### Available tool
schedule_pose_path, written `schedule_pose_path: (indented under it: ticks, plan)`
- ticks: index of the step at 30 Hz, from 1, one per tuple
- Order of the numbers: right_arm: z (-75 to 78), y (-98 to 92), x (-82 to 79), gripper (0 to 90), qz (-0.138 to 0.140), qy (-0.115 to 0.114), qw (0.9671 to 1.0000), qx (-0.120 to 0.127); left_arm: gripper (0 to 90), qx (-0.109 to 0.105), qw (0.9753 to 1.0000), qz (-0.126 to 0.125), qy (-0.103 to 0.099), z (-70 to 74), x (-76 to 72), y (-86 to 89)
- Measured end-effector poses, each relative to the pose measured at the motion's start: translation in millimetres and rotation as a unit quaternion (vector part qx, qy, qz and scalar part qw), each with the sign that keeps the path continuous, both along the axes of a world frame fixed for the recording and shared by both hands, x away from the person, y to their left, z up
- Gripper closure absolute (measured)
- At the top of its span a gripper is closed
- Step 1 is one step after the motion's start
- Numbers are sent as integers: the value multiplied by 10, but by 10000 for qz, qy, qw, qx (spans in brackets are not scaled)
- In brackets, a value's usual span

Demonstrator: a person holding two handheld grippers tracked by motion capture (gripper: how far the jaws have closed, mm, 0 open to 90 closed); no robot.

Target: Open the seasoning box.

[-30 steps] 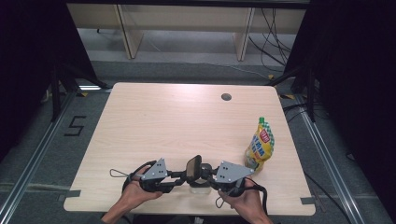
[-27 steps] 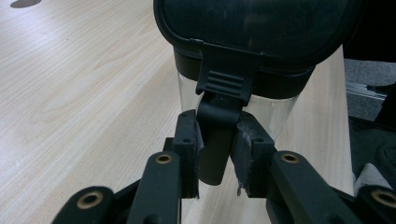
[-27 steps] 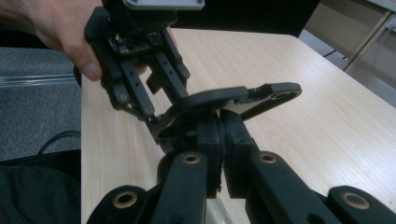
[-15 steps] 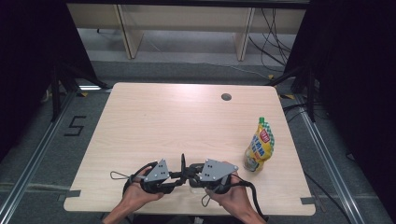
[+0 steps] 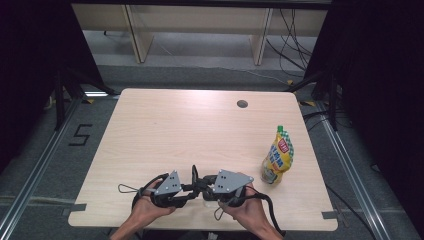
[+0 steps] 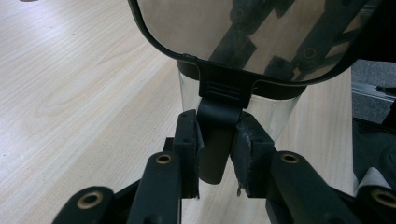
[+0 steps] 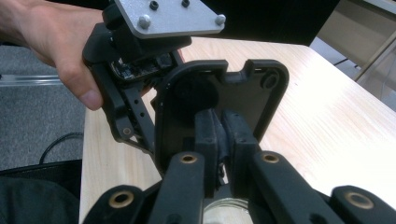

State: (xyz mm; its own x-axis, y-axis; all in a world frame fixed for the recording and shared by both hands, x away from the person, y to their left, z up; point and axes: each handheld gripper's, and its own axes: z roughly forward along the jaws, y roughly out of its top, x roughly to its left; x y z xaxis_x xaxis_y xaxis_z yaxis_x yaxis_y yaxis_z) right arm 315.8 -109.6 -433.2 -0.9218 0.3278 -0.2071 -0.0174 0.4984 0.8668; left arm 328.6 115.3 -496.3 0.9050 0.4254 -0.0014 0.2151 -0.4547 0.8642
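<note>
The clear jar [image 6: 243, 109] stands at the counter's [image 5: 200, 130] near edge, its black hinged lid [image 7: 219, 112] swung upright. The left hand-held gripper [image 6: 215, 154] pinches the lid's tab; the right hand-held gripper [image 7: 219, 140] clamps the lid's rim. Opening looks nearly done. The yellow pouch [image 5: 278, 156] stands untouched nearby.

Each tool is black, built from linked bars pinned with brass-coloured rivets, ending in two thick black jaws with worn pads. The left tool [image 5: 192, 186] and the right tool [image 5: 206, 184] each carry a grey three-cornered plate fixed with silver and black screws. Thin black cables loop from both. Forearms are bare, no sleeves.
</note>
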Motion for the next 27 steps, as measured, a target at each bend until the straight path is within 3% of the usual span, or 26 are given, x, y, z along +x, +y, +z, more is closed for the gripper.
schedule_pose_path:
  ticks: [3, 6, 8, 14, 16, 18, 27]
  plan:
    - [1, -46, 7, 828, -88, 23, 9999, 87, 704, -124, 9998, 23, 130, -8, -8, 3]
    - [10, -113, 10, 810, -170, 28, 9998, 130, 654, -20, 10000, -89, 32, 12, -23, 10]
    - [15, -193, 11, 793, -257, 14, 9995, 202, 620, 6, 10000, -18, 5, 15, -50, 13]
    - [-11, -468, -7, 731, -680, 116, 9970, 353, 505, 5, 9999, 15, 141, 0, -69, 51]
    - [-34, -543, -2, 713, -702, 14, 9970, 316, 461, 67, 9999, 17, 138, -2, -68, 61]
    - [-75, -616, -37, 684, -883, 141, 9954, 336, 424, 32, 9995, 100, 285, 7, -102, 78]
    - [-166, -1000, -190, 566, -1371, 376, 9891, 394, 336, -40, 9977, 538, 407, -1, -162, 238]
